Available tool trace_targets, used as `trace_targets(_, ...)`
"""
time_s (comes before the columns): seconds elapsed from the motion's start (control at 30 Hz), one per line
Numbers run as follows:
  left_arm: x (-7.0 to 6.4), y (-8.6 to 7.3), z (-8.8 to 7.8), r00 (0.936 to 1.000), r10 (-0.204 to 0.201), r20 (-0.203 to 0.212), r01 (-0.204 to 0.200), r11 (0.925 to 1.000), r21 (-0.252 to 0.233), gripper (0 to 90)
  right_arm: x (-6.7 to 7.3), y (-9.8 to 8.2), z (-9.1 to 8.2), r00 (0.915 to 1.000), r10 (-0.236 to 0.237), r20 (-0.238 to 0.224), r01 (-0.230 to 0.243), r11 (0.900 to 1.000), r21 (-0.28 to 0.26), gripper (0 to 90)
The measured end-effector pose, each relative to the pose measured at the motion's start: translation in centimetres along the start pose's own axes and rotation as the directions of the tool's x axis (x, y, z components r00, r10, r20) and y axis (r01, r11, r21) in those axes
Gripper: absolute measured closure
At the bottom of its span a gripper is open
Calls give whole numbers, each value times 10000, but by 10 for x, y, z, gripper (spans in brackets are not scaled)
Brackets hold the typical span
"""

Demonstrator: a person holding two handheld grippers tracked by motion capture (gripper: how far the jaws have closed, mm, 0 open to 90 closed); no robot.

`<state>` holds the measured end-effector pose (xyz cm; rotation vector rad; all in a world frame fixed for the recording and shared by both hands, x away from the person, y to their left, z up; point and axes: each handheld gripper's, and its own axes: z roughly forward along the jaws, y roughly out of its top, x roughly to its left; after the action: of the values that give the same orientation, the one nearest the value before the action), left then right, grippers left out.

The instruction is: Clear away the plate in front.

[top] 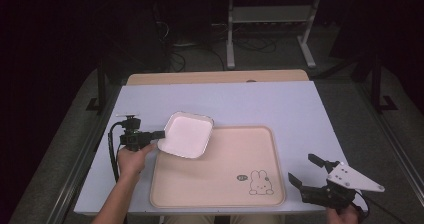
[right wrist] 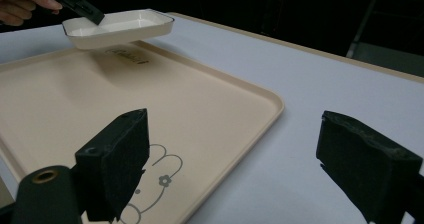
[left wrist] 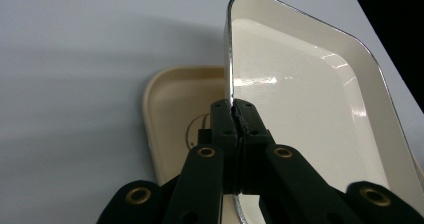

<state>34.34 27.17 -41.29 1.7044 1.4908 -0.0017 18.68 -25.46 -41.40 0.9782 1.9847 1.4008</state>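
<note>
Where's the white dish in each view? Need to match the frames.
High view: white dish left of centre, over the top-left corner of the beige tray, its edge pinched by the left tool.
Left gripper view: right half, seen edge-on, rim between the jaws.
Right gripper view: top left, lifted above the tray.
Shared landmark: the beige tray.

White square dish (top: 186, 134) with a dark rim, tilted, above the tray's corner.

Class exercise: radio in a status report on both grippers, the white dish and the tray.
Left gripper shut on white dish rim, dish held above beige tray corner. Right gripper open, empty, beside tray. Nothing in the way.
</note>
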Motion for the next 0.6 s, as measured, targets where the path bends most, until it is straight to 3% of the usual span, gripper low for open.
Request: trace_targets(0.6, -27, -19, 24, 9986, 245, 458, -266, 9985, 471, 888, 0, 0, 0, 10000, -21, -9, 21, 10000, 4, 128)
